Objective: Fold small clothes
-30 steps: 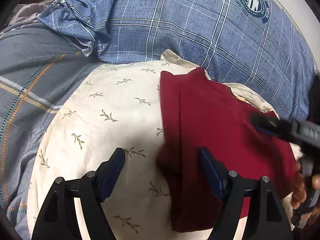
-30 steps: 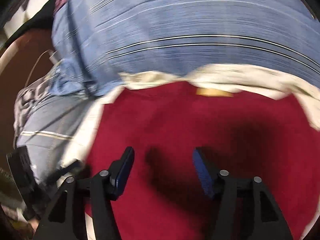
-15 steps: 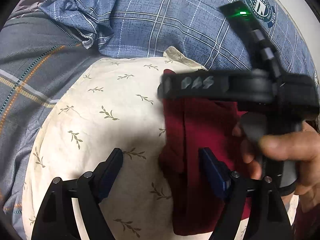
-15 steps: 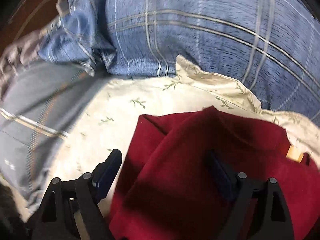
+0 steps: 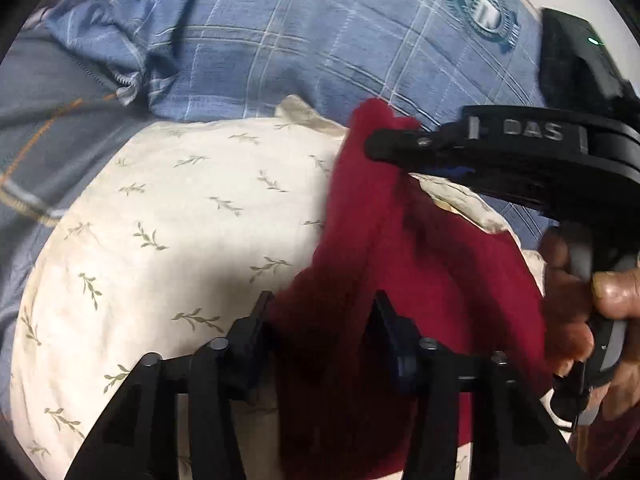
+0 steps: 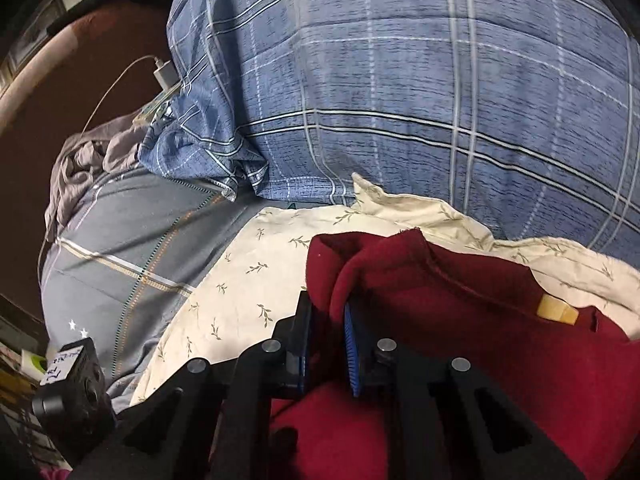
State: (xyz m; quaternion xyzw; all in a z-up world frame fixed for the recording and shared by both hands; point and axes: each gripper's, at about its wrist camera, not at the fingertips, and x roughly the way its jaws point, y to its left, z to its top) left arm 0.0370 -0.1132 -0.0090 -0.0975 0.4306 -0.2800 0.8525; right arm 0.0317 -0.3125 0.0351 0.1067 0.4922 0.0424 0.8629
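Observation:
A dark red garment (image 5: 432,280) lies on a cream pillow with a leaf print (image 5: 180,248). My left gripper (image 5: 320,312) has closed on the garment's near left edge, with red cloth bunched between its fingers. My right gripper (image 6: 326,316) is shut on the far left corner of the red garment (image 6: 460,320) and holds it raised. In the left wrist view the right gripper (image 5: 384,140) reaches in from the right, held by a hand (image 5: 576,320). A yellow tag (image 6: 558,312) shows at the garment's neck.
A blue plaid pillow (image 6: 420,80) lies behind the cream pillow (image 6: 248,280). A grey striped sheet (image 6: 128,248) covers the bed at left. A white charger and cable (image 6: 160,72) rest at the far left by a brown headboard.
My right gripper closed on the garment's far left corner and lifted it. My left gripper narrowed onto the near left edge, and the cloth between them has bunched up.

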